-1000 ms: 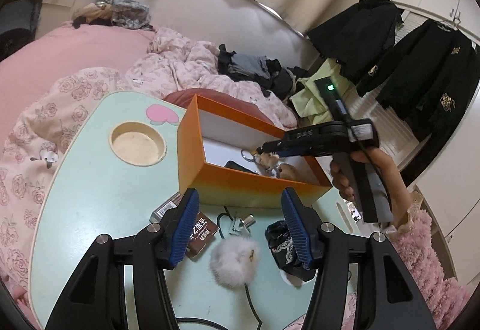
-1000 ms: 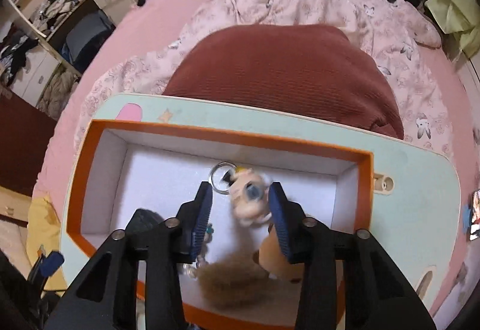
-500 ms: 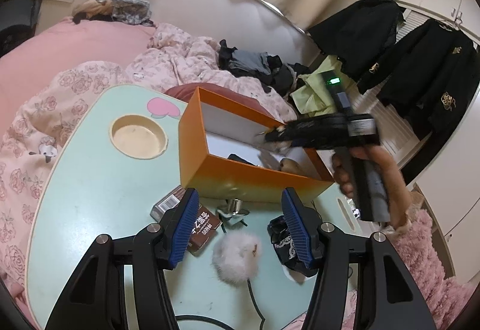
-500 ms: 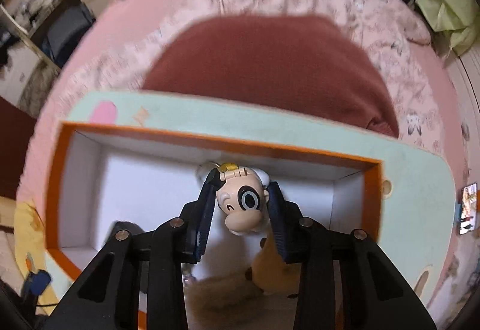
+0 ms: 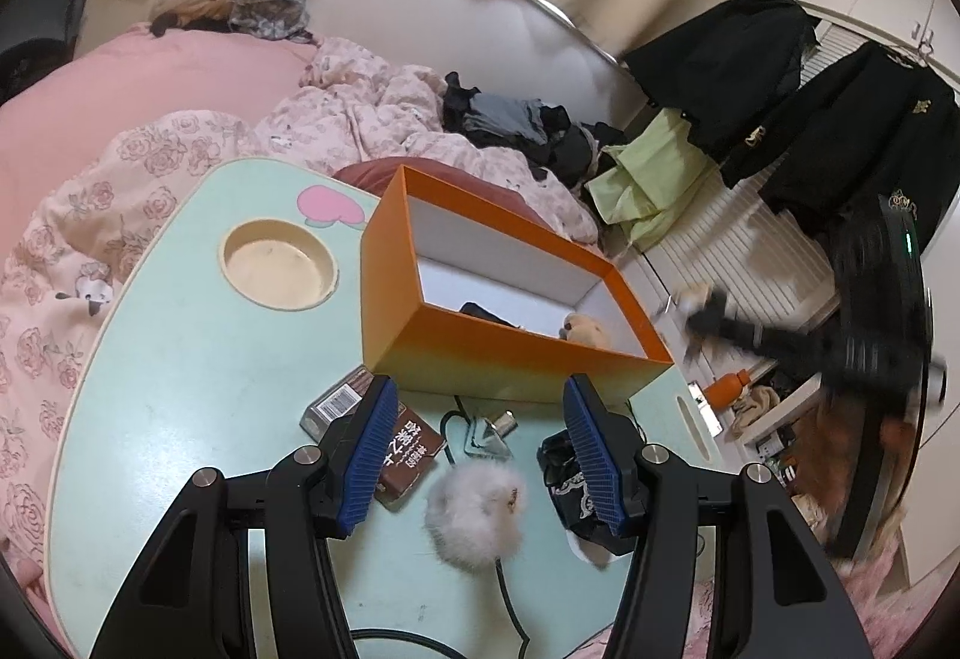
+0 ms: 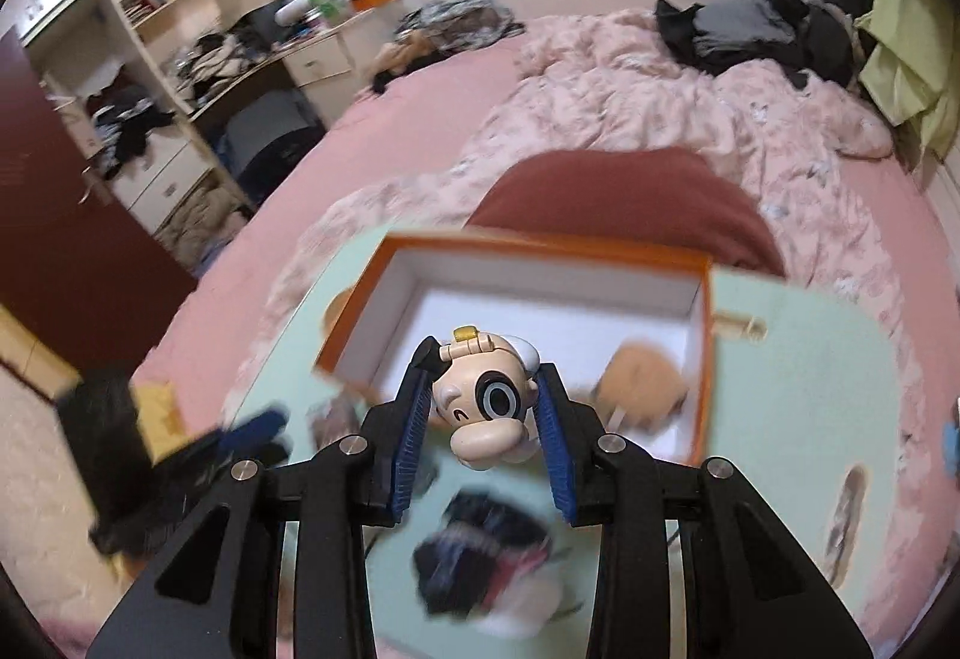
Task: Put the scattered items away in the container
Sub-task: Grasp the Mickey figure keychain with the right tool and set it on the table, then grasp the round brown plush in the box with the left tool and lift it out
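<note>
right gripper (image 6: pixel 485 422): clamped on figure (image 6: pixel 483 407) head | left gripper (image 5: pixel 480 455): half open, empty | figure: probably light, hard, smooth; grip head sides | box (image 5: pixel 480 353): holds some items

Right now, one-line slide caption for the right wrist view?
Right gripper shut on a cartoon-head figure, above the mint table near the orange box.

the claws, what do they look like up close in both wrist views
Both are alike: the left claw and right claw each have two matte black angular arms with silver round screws at the joints, ending in blue ribbed pads. In the left wrist view the right unit's black body shows a small green light, though blurred.
</note>
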Motion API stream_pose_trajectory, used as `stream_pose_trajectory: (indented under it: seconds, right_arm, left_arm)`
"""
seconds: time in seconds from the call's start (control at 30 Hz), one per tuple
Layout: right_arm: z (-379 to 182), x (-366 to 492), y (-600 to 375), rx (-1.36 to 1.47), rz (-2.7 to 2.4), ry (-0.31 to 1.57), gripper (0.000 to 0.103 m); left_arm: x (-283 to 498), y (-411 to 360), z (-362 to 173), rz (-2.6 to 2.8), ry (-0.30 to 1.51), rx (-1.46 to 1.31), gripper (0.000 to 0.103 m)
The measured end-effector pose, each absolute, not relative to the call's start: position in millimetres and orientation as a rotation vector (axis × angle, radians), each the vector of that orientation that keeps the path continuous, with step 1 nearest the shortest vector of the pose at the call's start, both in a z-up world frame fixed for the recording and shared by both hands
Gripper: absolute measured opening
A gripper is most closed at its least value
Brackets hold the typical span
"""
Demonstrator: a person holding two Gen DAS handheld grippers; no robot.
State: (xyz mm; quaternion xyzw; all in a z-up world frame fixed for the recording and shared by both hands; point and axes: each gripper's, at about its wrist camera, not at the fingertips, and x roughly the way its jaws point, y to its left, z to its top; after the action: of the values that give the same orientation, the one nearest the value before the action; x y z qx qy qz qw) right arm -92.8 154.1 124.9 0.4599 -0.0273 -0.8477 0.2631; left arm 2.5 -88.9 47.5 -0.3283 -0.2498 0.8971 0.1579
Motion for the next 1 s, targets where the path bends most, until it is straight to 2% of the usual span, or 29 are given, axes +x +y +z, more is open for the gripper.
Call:
stream_pose_trajectory:
  seconds: [0.37, 0.57, 0.7, 0.83, 1.0]
  right_arm:
    - [57, -50, 132, 1.255, -2.287, -0.032, 0.037]
    - [57, -43, 140, 1.186, -2.363, -0.004, 0.038]
    - [58, -37, 155, 1.157, -2.361, -0.113, 0.053]
    - [60, -28, 167, 1.137, -2.391, -0.176, 0.053]
    - [64, -9, 171, 1.071, -2.513, -0.071, 0.053]
  left_arm:
    - [3, -81, 50, 2.561, -0.684, -0.949, 0.057]
    - [2, -75, 52, 2.557, -0.662, -0.951, 0.057]
    - [1, -70, 57, 2.559, -0.632, -0.949, 0.057]
    - [-6, -62, 67, 2.57, -0.572, -0.957, 0.059]
    - [-25, -45, 86, 2.565, -0.452, -0.978, 0.06]
